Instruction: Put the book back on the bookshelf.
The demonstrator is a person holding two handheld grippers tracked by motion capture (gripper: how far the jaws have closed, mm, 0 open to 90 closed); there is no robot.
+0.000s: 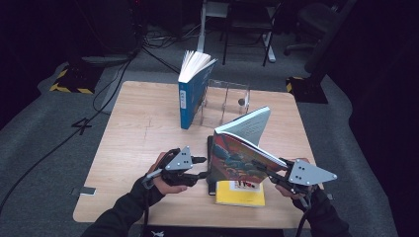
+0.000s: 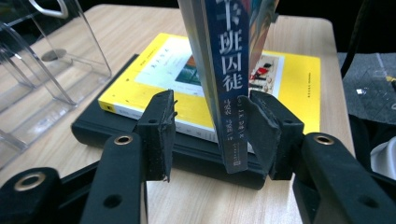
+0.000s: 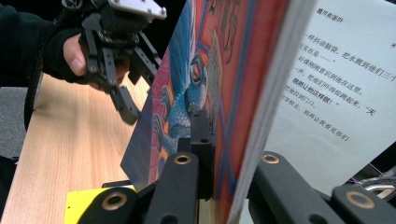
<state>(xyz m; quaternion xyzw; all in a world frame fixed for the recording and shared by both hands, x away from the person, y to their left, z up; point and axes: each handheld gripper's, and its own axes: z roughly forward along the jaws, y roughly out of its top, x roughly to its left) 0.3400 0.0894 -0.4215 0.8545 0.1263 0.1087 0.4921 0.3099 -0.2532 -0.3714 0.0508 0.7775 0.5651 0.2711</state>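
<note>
Nearest, along the front edge of the pale wooden table: two hand-held black two-jaw grippers. Left gripper released, pads apart on either side of the dark spine of the colourful illustrated paperback book; right pad against the spine, left pad clear of it with a gap between. Right gripper clenched on the same book, one jaw on the red-and-blue front cover, the other behind a block of pages. Book upright and tilted, fanned partly open at its top, lower edge resting on the flat yellow-covered book. Yellow book lying on a larger flat black book, both near the front edge, right of centre. Farther back, towards the middle of the far edge: clear acrylic book stand with upright dividers. Just left of the stand: tall blue book, standing on end, pages splayed at the top, leaning towards the stand.
</note>
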